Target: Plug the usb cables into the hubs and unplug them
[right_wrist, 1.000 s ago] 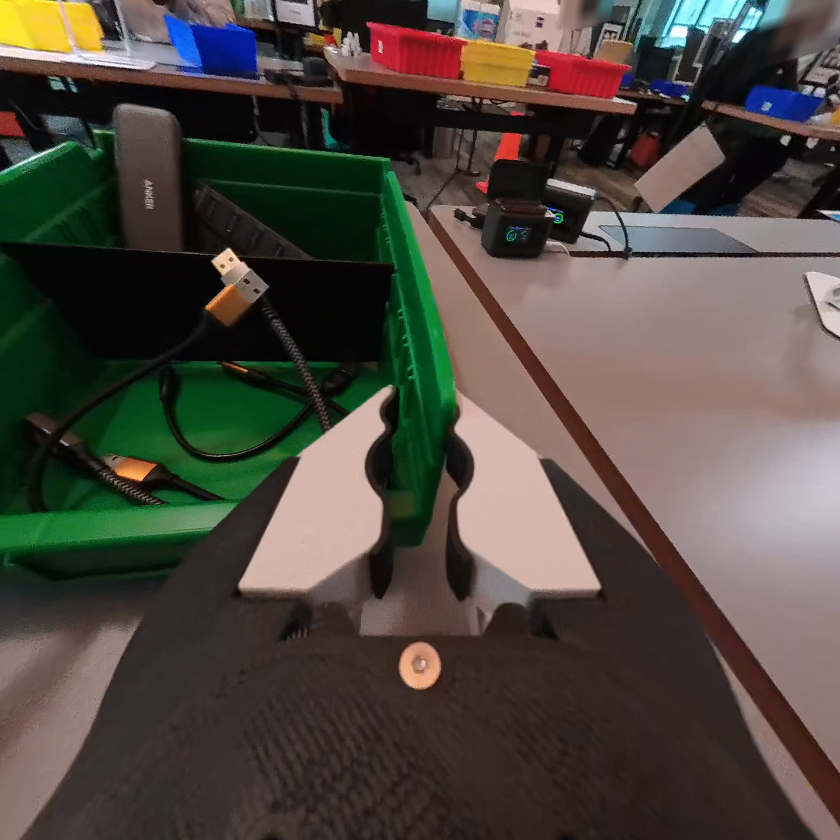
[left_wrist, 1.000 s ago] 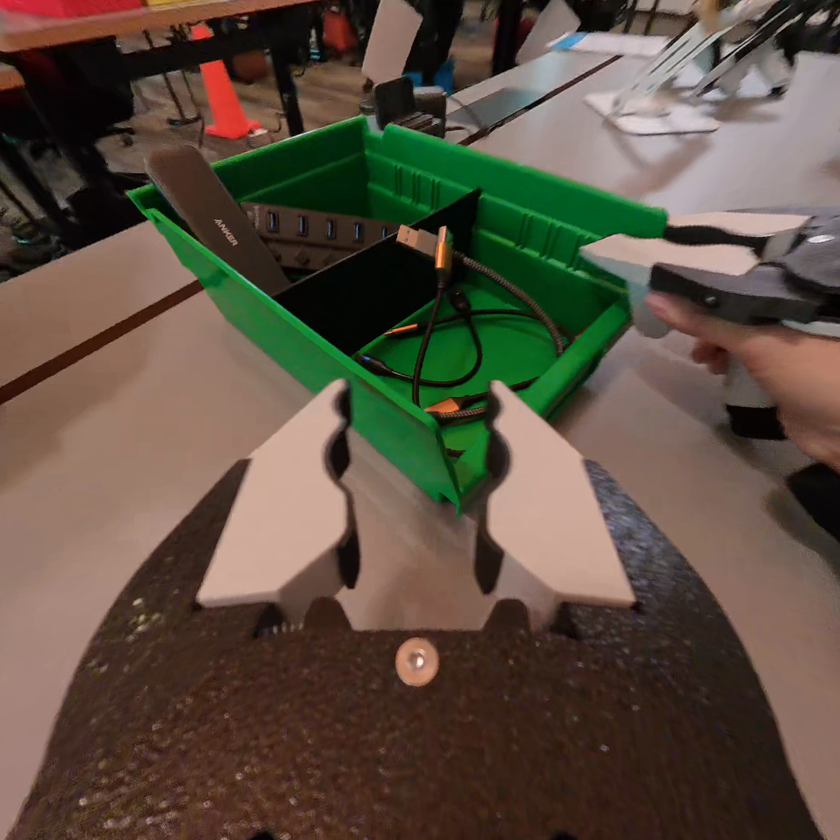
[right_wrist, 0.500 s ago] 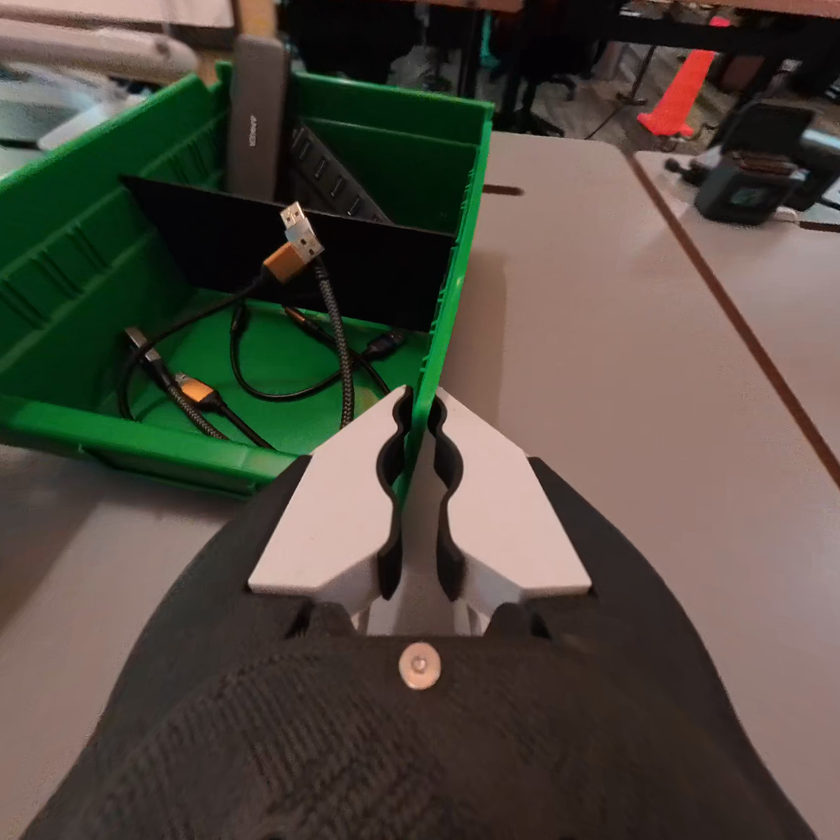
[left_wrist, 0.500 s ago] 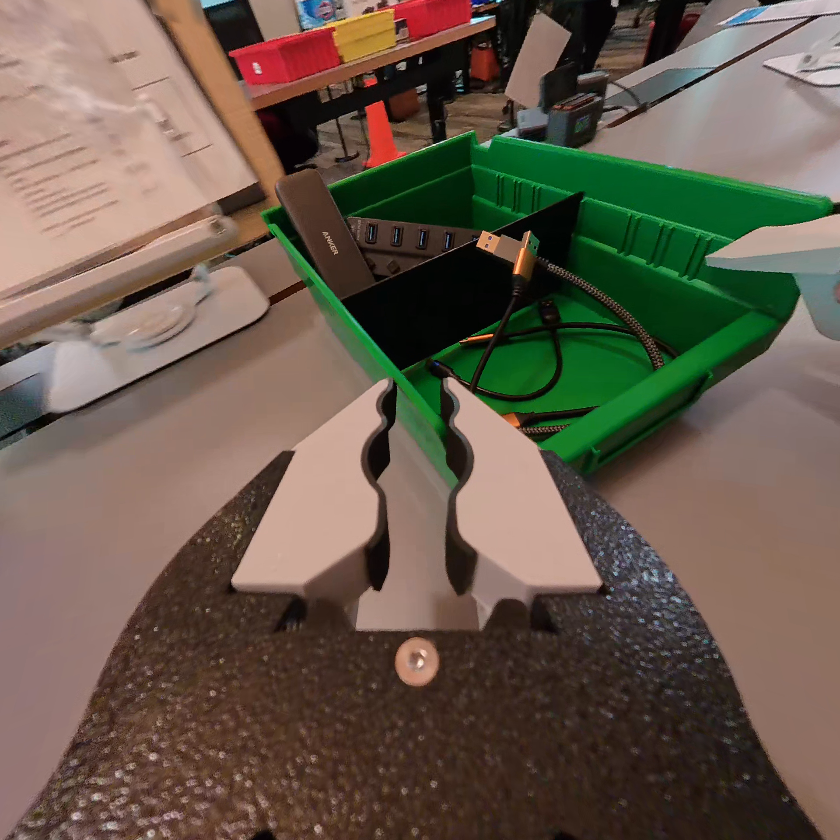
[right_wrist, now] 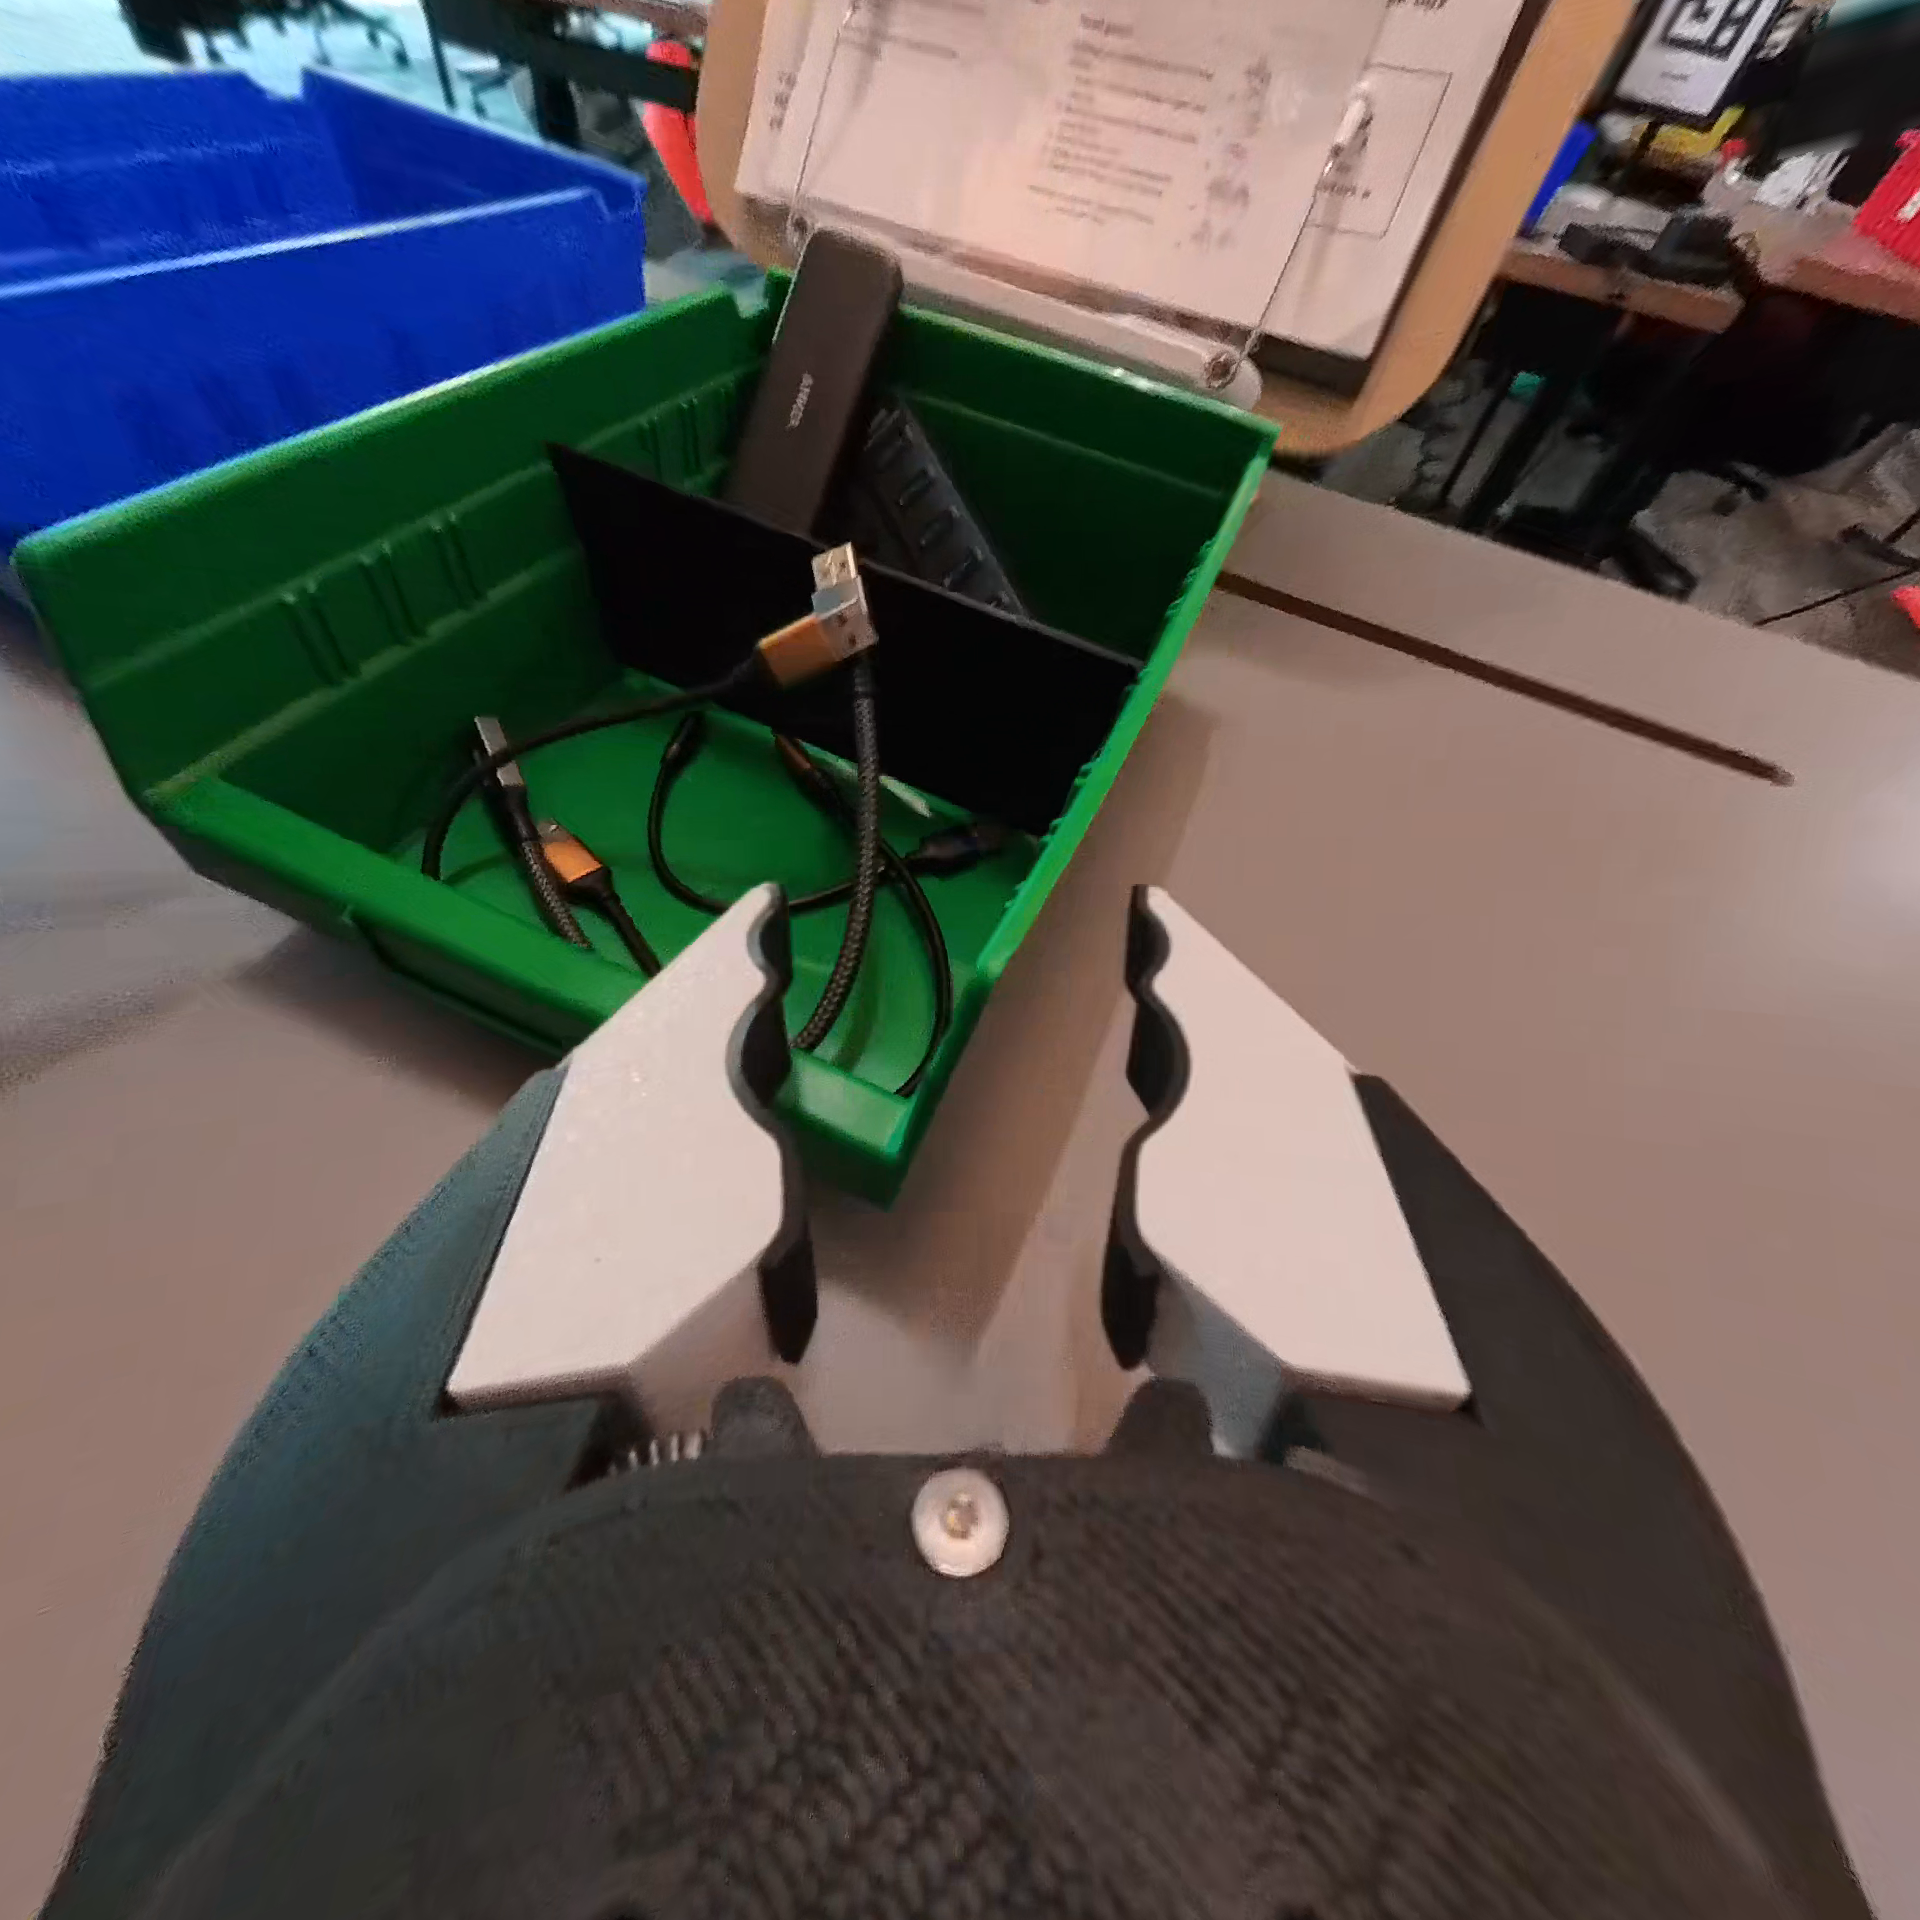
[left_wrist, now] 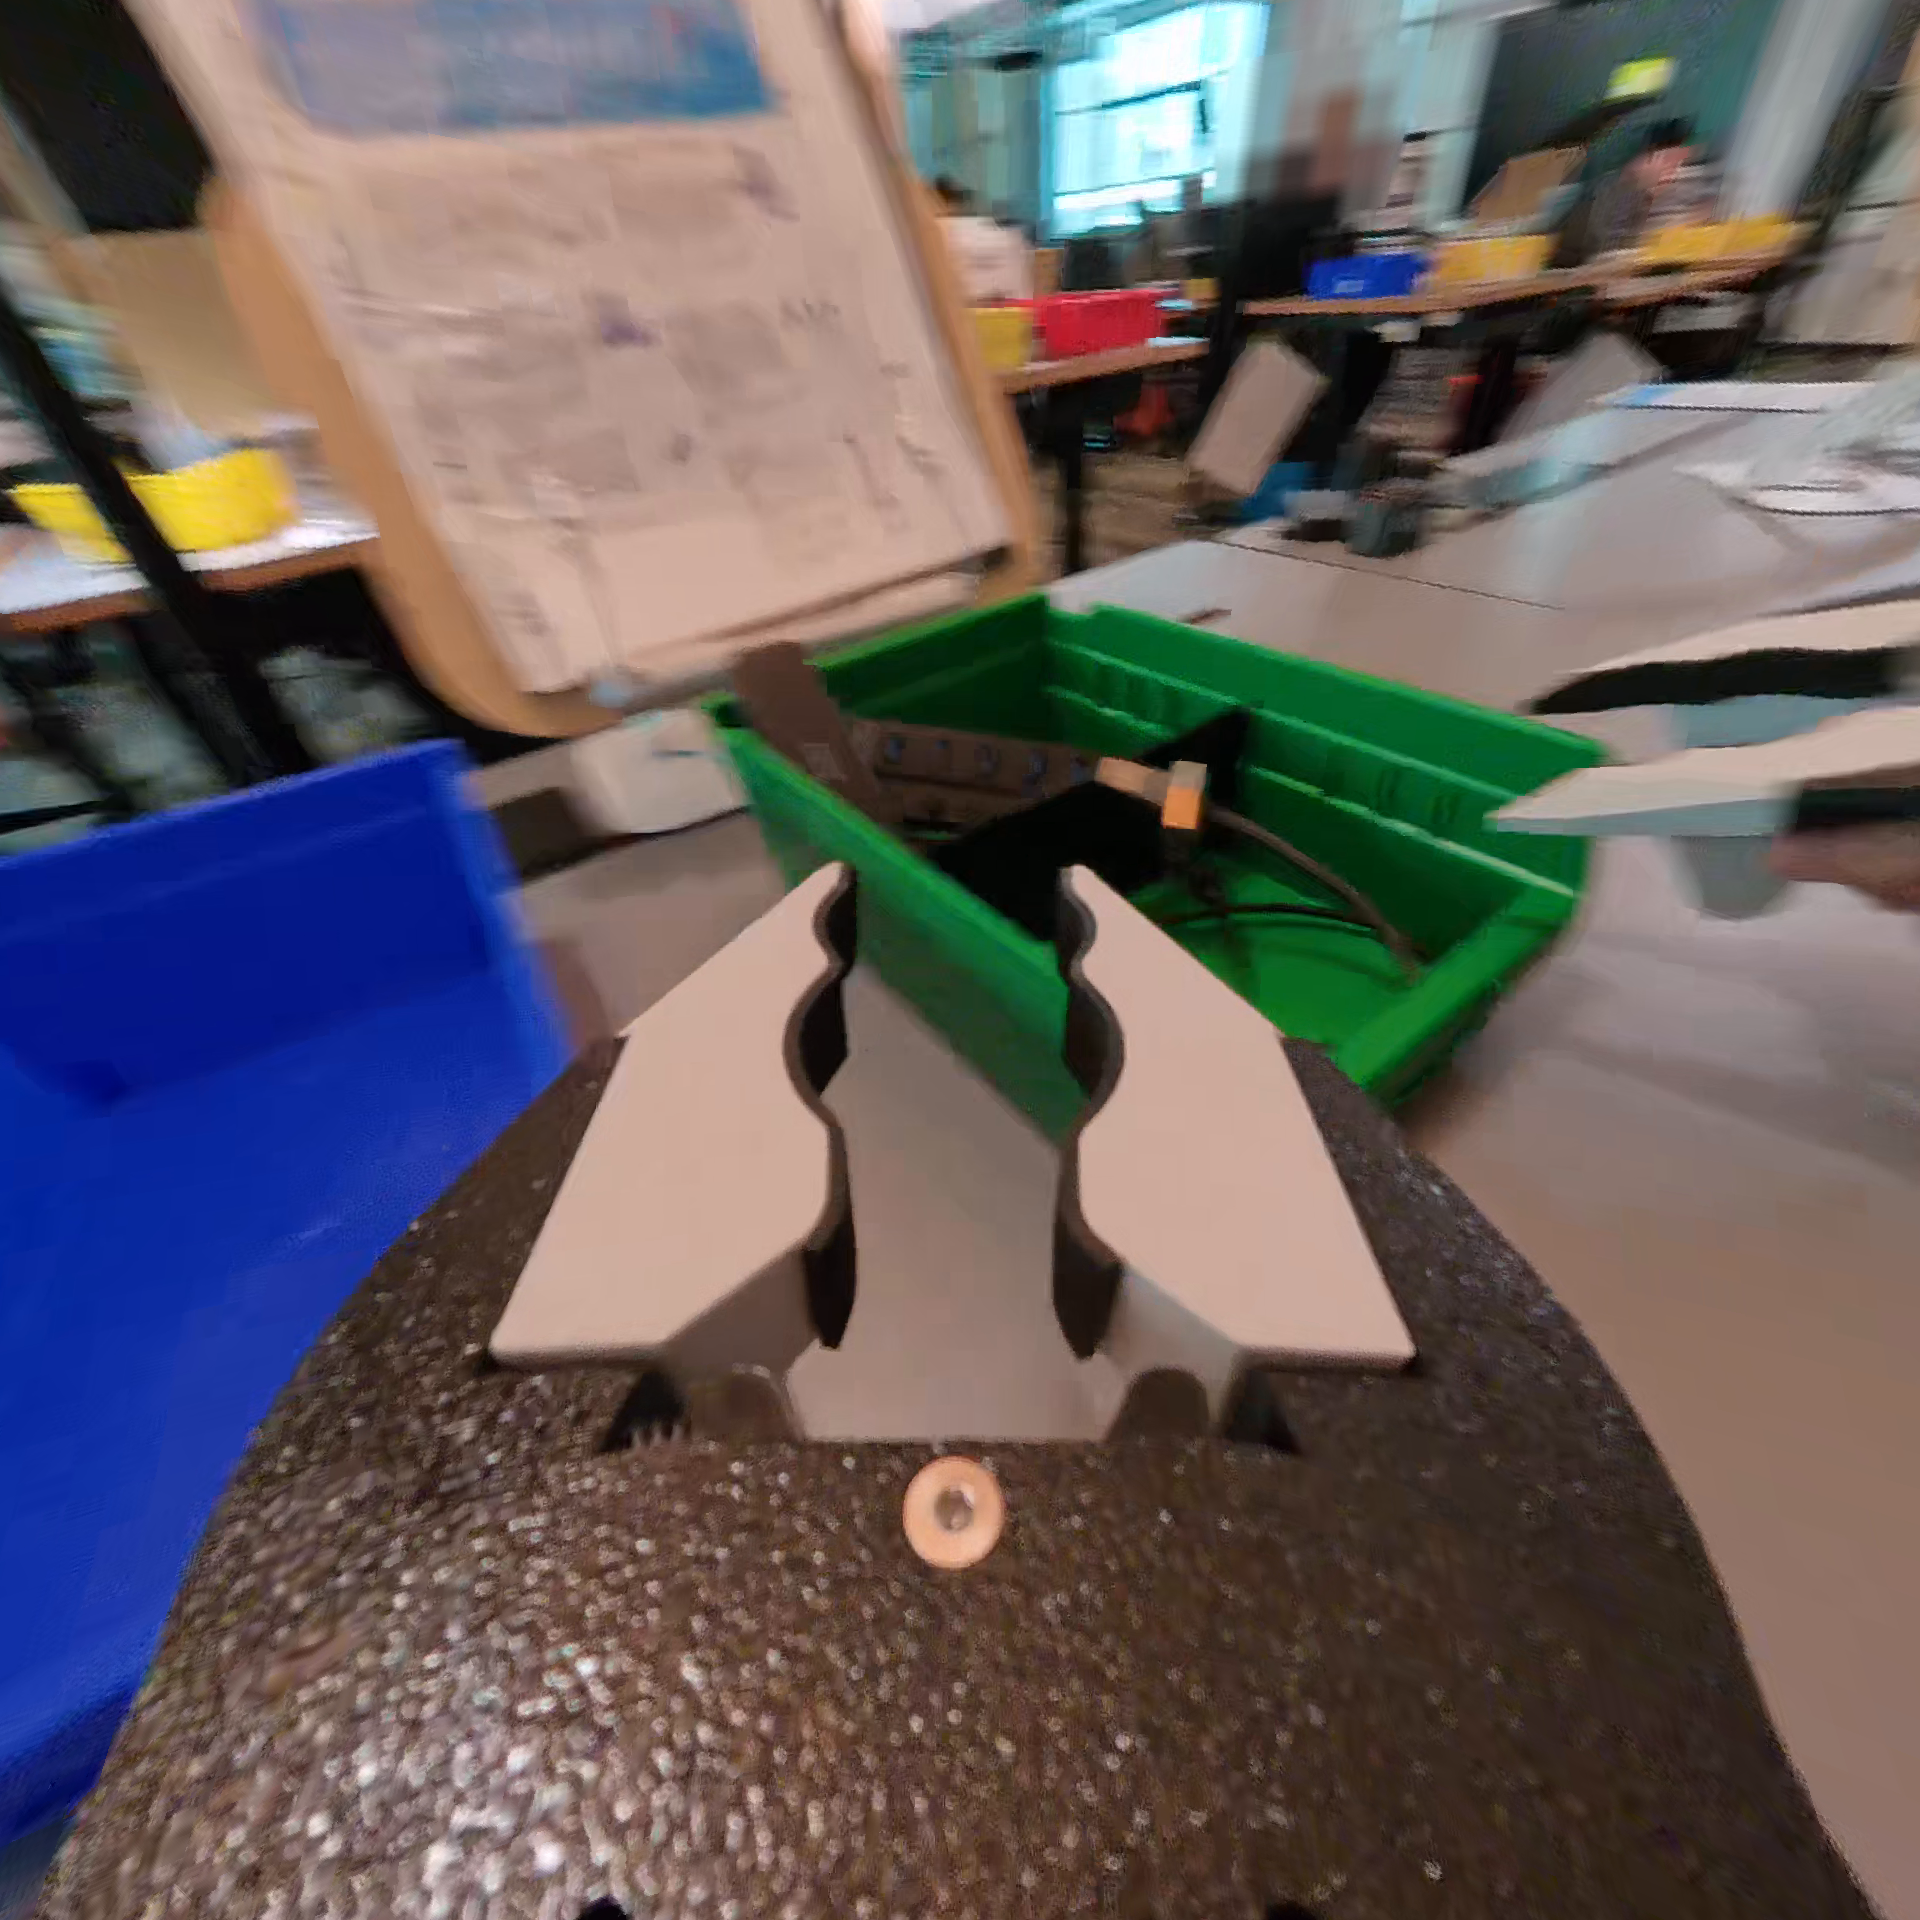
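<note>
Grippers [right_wrist: 951, 904] frame braided, orange-collared usb cables [right_wrist: 821, 649] in green bin [right_wrist: 312, 582].

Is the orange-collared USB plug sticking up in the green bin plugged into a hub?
Unplugged. The plug stands free above the black divider, its metal end bare, while the hubs lean in the compartment behind.

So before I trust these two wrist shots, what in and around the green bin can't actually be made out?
- Hubs: lower ends hidden behind the black divider in the right wrist view; motion-blurred in the left.
- Whether any hub port is occupied: ports too small or blurred in both views.
- USB cables: a stretch hidden by the right gripper finger.
- Blue bin: contents not visible; cut off by the edge in both views.
</note>
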A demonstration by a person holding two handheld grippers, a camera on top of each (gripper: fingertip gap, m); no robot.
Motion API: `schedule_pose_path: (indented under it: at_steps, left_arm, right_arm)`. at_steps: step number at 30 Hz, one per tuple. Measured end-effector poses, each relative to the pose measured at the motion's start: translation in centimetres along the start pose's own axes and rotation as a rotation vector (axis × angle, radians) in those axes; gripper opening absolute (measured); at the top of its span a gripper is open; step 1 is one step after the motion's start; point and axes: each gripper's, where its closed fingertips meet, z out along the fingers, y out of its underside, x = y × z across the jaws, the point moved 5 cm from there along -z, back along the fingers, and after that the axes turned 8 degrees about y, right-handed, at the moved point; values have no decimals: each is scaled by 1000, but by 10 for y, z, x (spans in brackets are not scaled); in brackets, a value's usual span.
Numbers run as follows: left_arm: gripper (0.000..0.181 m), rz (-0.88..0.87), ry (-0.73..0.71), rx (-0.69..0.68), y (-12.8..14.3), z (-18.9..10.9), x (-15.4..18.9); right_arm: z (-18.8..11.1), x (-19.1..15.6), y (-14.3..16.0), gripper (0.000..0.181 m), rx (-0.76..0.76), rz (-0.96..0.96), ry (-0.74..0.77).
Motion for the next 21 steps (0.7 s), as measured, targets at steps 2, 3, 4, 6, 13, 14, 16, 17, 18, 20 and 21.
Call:
schedule_pose_path:
  at_steps: [2, 3, 4, 6, 13, 14, 16, 17, 18, 20, 21]
  left_arm:
    - [57, 12, -230, -3, -9, -36, -53]
    - [65, 22, -354, -6, -7, -56, -80]
    - [68, 25, -469, -15, -2, -77, -107]
    - [69, -5, -595, -70, 19, -110, -148]
    - [78, -236, -611, -86, 84, -141, -211]
    - [74, -254, -585, -50, 85, -136, -213]
    - [62, -250, -563, -8, 87, -127, -215]
    - [58, -245, -551, -19, 90, -122, -215]
    - [52, -243, -532, -47, 95, -116, -213]
    - [37, -233, -544, -122, 104, -110, -213]
    - [23, -198, -590, -149, 105, -113, -215]
  right_arm:
    - [-11, 14, -16, 72, 57, -9, 74]
    - [-16, 19, -23, 73, 86, -12, 92]
    - [-21, 19, -28, 73, 112, -15, 87]
    - [-25, 15, -35, 73, 148, -14, 51]
    - [-17, -14, -31, 76, 123, -99, -31]
    - [-16, -19, -30, 76, 121, -111, -44]
    - [-14, -28, -30, 77, 123, -136, -67]
    - [-13, -31, -29, 77, 120, -144, -72]
    - [-12, -34, -28, 77, 117, -150, -79]
    - [-11, -39, -27, 77, 111, -162, -87]
    - [-11, -41, -26, 77, 109, -167, -88]
